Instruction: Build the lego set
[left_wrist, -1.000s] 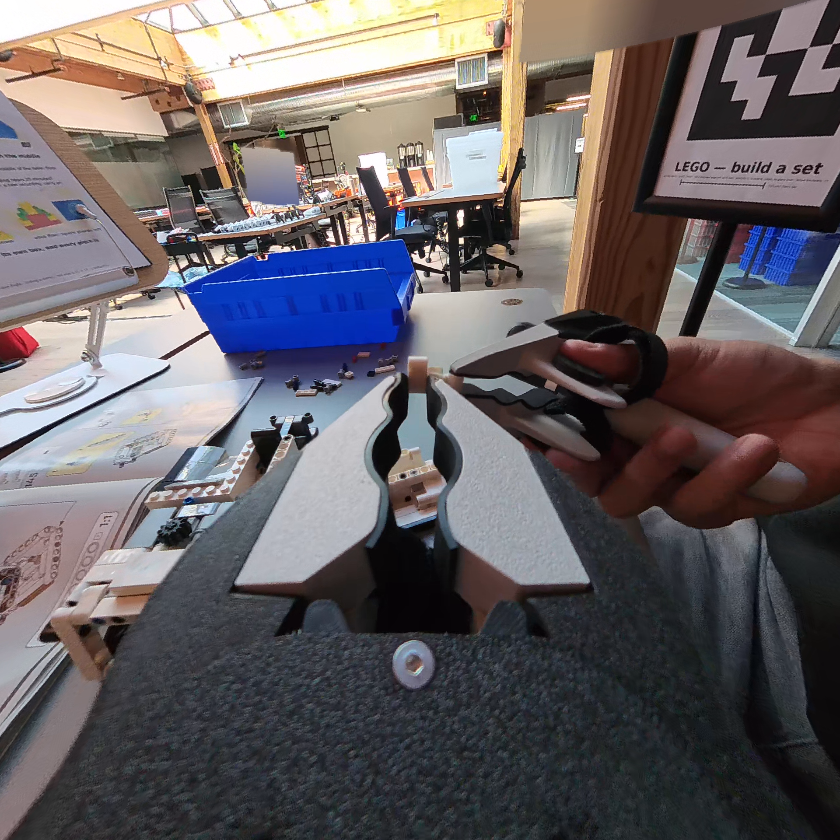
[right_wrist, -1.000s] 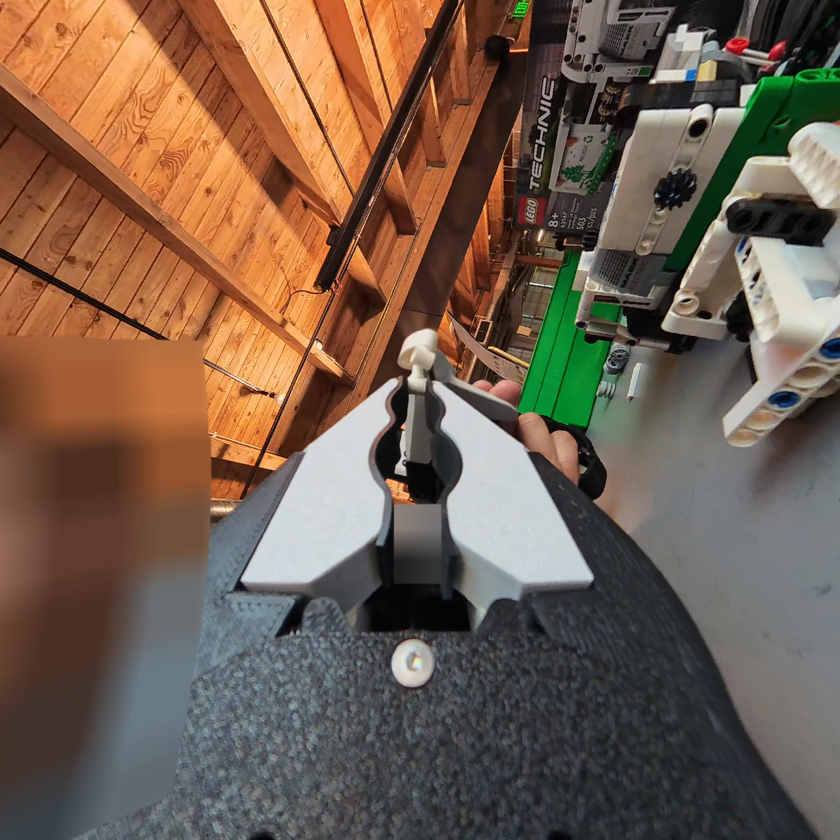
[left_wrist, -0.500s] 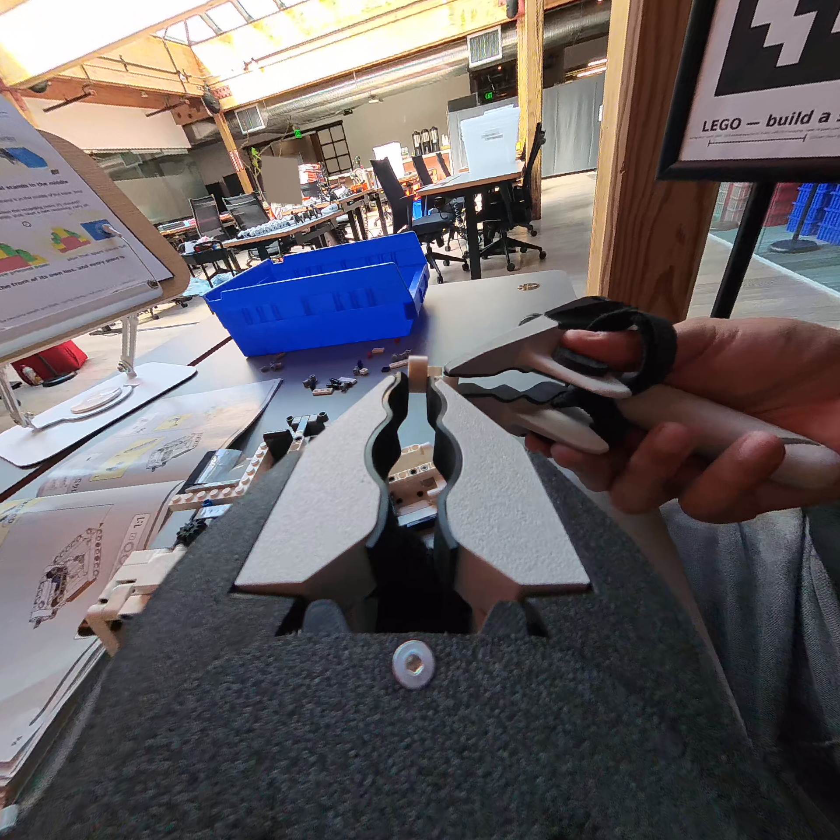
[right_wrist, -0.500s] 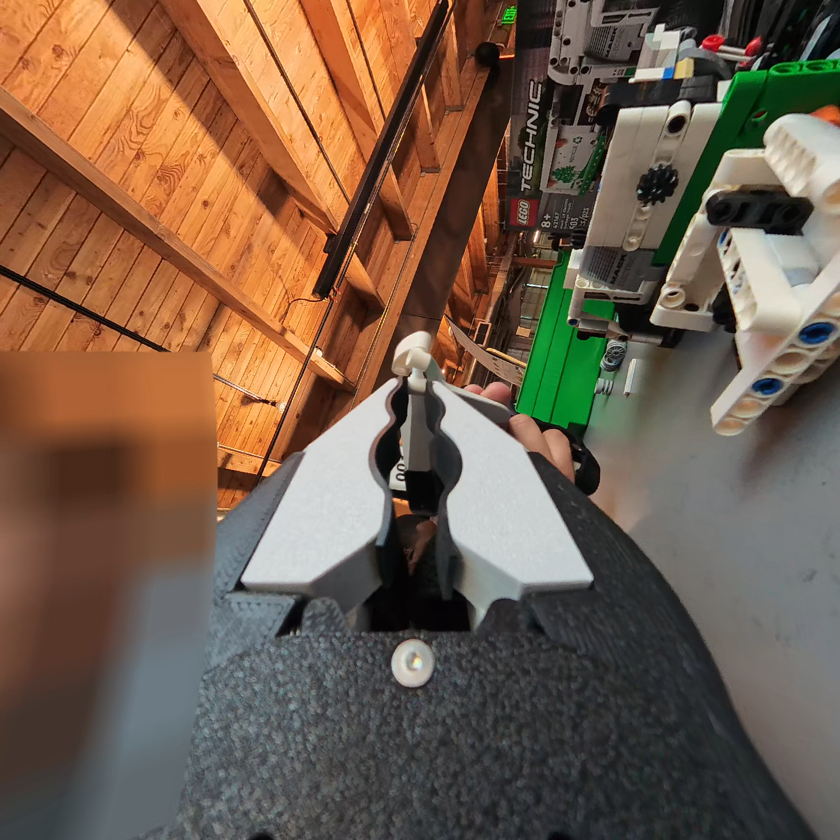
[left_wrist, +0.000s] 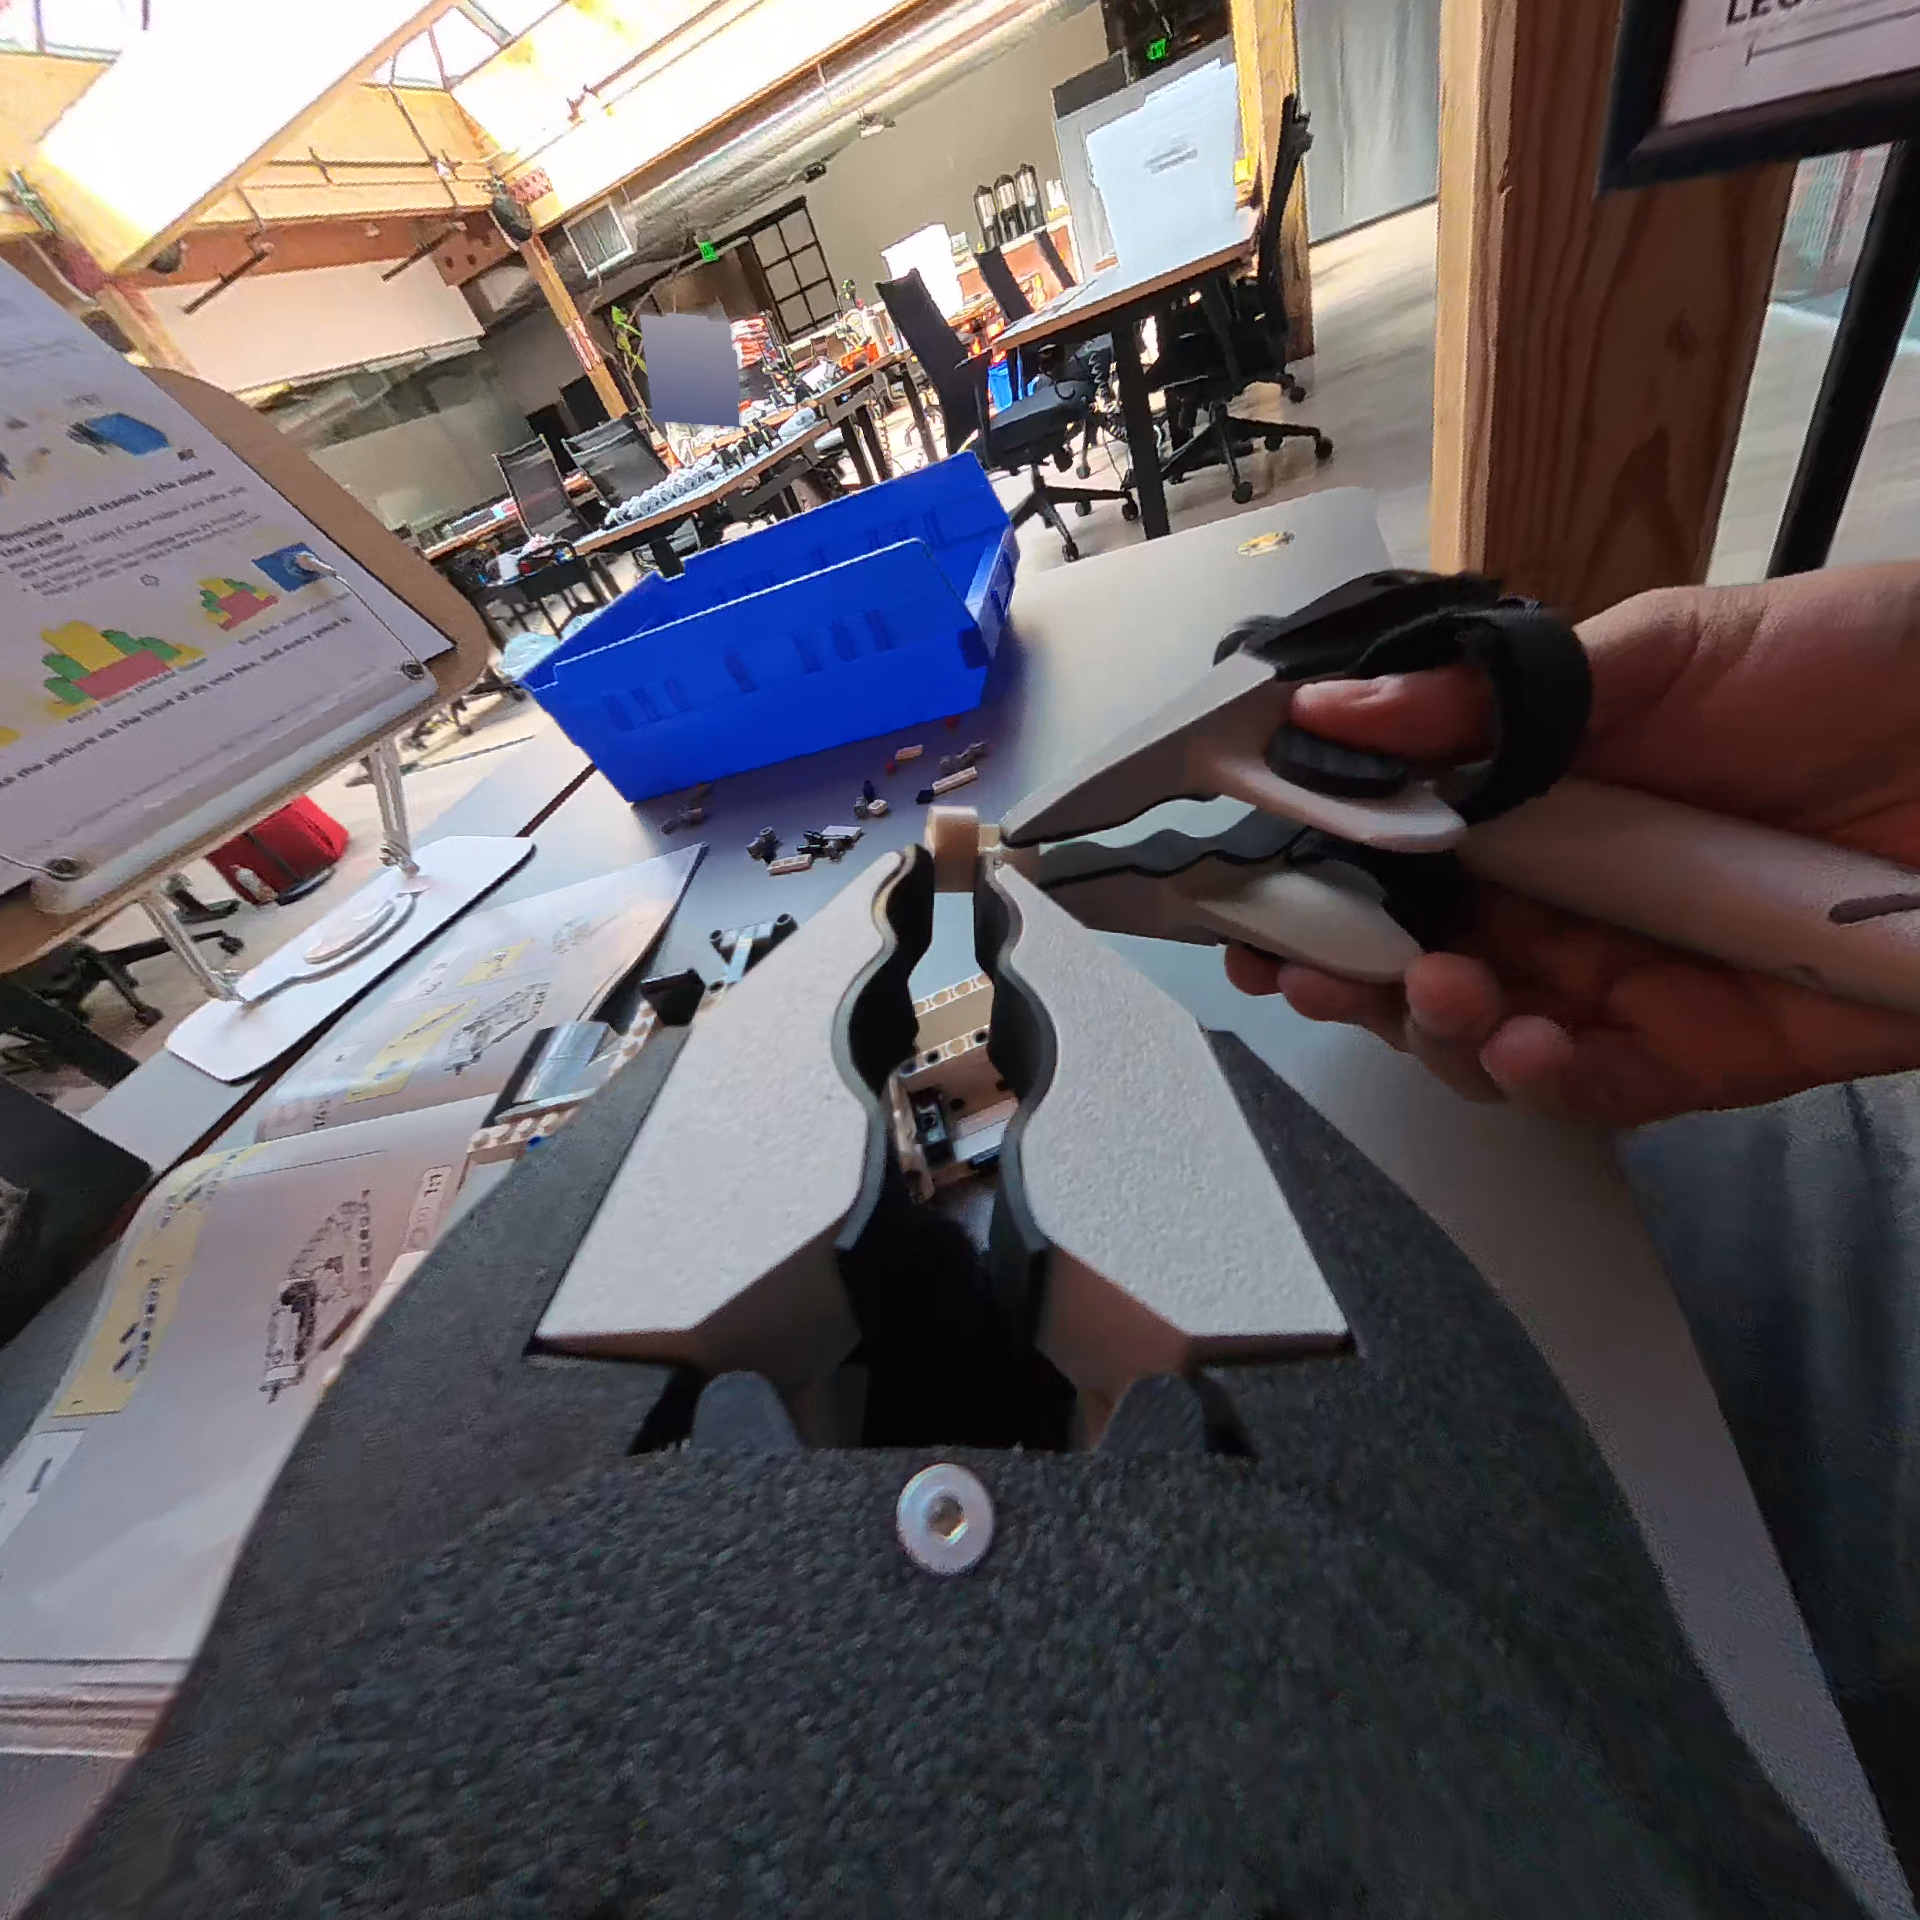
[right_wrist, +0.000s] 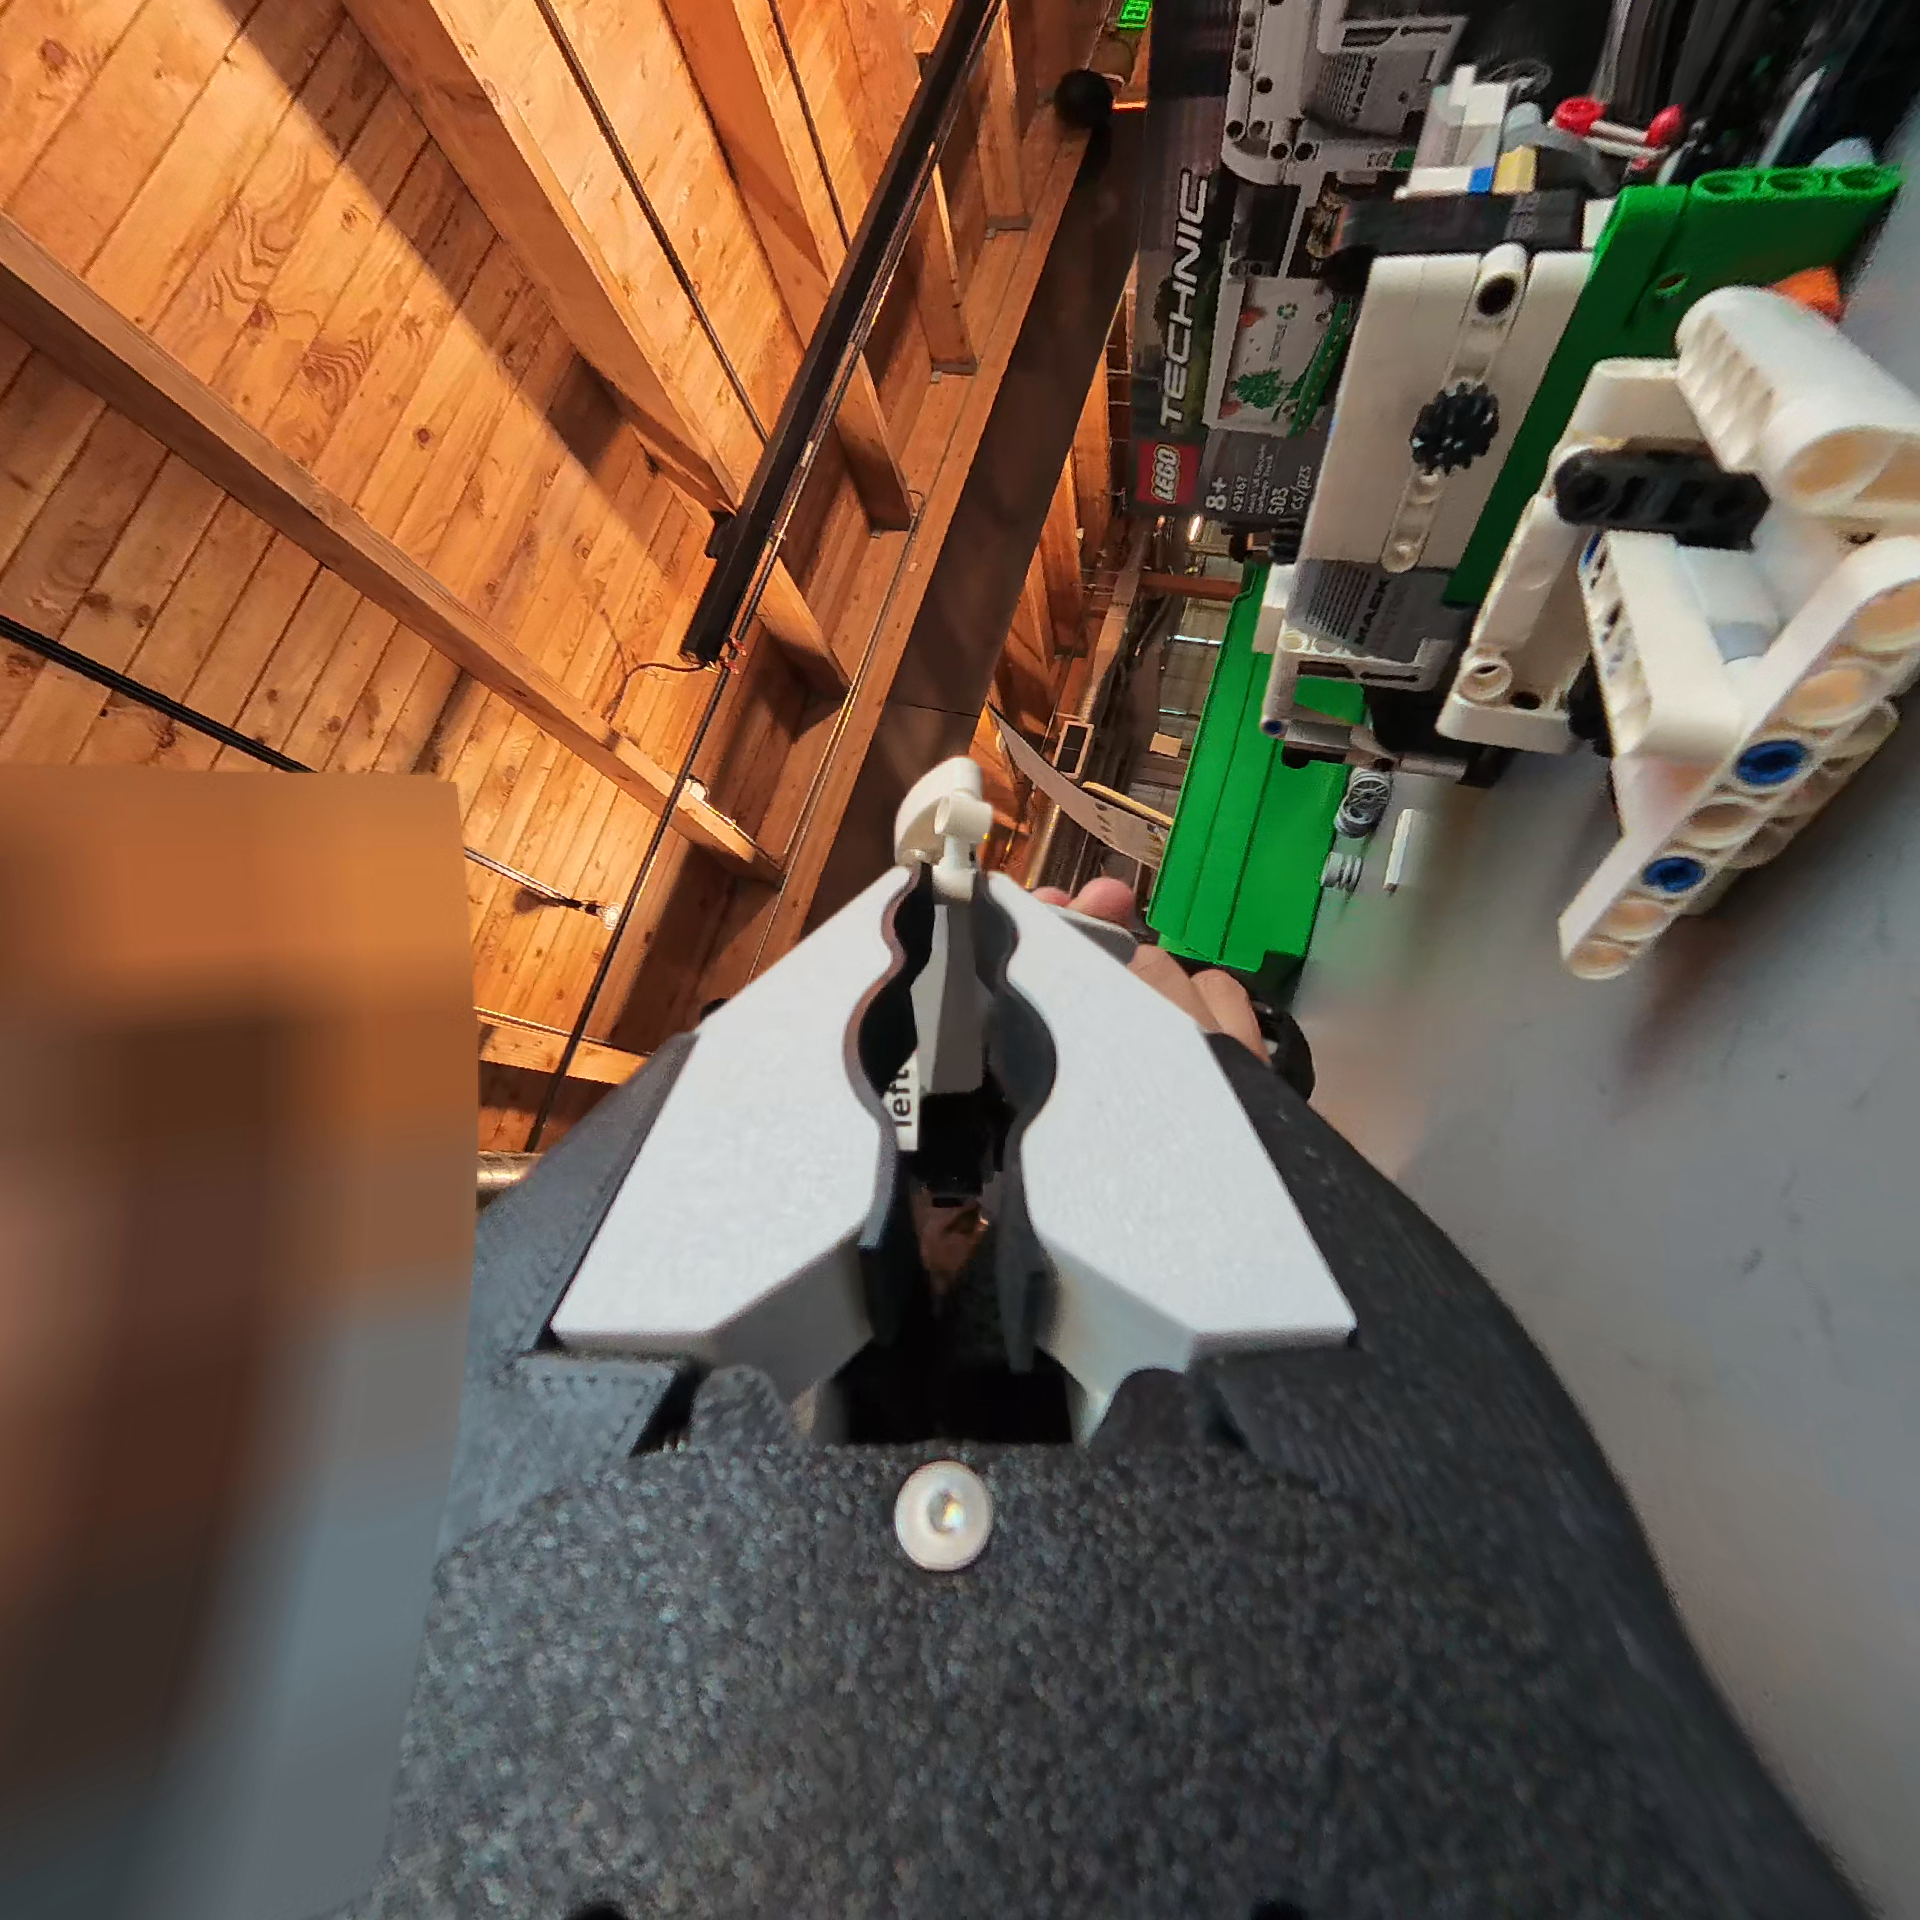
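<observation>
L tool (left_wrist: 954, 871) pinching tan piece (left_wrist: 950, 840), R tool (left_wrist: 1023, 852) tip touching it

A small tan Lego piece (left_wrist: 951, 836) sits upright, pinched at the tips of the left gripper (left_wrist: 954, 883). A thin white pin (right_wrist: 951, 831) pinched by the right gripper (right_wrist: 945, 883) touches the piece's side. Loose small pieces (left_wrist: 831, 821) lie scattered before a blue bin (left_wrist: 790, 665). A white Technic assembly (right_wrist: 1704, 665) rests on the grey table (right_wrist: 1558, 1195).

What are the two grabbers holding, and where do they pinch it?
The left gripper pinches a small tan piece by its lower end. The right gripper pinches a thin white pin there too.
</observation>
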